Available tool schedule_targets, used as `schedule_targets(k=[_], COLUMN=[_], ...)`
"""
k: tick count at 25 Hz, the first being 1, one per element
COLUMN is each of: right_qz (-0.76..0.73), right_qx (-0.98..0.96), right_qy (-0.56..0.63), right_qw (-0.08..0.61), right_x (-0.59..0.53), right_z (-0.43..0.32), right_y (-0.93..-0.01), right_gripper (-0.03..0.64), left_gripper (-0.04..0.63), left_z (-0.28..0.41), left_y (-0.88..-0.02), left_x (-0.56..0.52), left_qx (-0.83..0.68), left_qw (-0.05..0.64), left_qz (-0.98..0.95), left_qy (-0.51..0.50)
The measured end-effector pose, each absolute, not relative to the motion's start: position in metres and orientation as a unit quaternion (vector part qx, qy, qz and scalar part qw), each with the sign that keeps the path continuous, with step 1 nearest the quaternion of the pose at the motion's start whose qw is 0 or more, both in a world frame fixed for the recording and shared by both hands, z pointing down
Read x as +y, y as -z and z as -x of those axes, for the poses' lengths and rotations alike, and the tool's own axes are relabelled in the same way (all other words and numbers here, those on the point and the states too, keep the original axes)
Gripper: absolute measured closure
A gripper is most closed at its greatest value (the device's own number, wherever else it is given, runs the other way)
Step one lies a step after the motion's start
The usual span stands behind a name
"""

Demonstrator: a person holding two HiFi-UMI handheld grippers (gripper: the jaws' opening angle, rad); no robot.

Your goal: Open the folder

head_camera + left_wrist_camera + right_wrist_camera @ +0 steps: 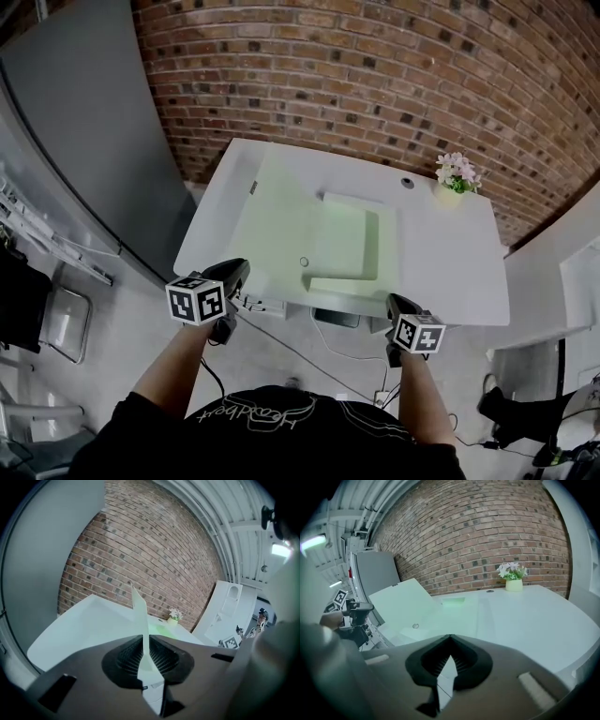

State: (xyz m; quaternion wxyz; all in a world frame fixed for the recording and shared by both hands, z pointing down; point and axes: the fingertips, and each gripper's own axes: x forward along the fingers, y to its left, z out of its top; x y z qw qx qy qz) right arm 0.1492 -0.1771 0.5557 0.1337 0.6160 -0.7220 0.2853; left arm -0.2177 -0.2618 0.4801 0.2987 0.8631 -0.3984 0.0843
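Fingers of the left gripper (146, 648) are clenched on the near corner of the thin front cover (139, 616), which stands edge-on between them and rises clear of the white table (450, 272). That cover belongs to the pale green translucent plastic folder (342, 248), which lies in the middle of the table with its long axis running from the person toward the red brick wall (375, 75). The cover slopes up to the left from a fold line along that axis, and the pocketed inner sheet lies flat to the right. By my reading, the folder is partly open and the left hand must carry the cover further left and down.

The right gripper (449, 660) sits at the folder's near right corner. Its fingers are closed on a pale sliver, probably the lower sheet (361, 295), though the view is too tight to be sure.

A small pot of pink flowers (457, 176) stands well apart at the far right.
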Motion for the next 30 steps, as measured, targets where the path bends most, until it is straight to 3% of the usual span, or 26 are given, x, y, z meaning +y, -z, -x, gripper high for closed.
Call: schedule_targets(k=[14, 30], right_qz=[-0.548, -0.432], right_qx=[-0.797, -0.879], right_qy=[-0.239, -0.201], right_qw=[0.084, -0.026], right_x=[-0.104, 0.065], right_z=[-0.099, -0.051], right_y=[-0.474, -0.371], right_gripper=[0.614, 0.615], left_gripper=[0.577, 0.578], left_z=[0.198, 0.105], left_y=[-0.431, -0.378], left_x=[-0.178, 0.026], left_qx=[-0.373, -0.245], left_qw=[0.256, 0.245], left_qz=[-0.888, -0.936], left_qy=[-0.084, -0.063])
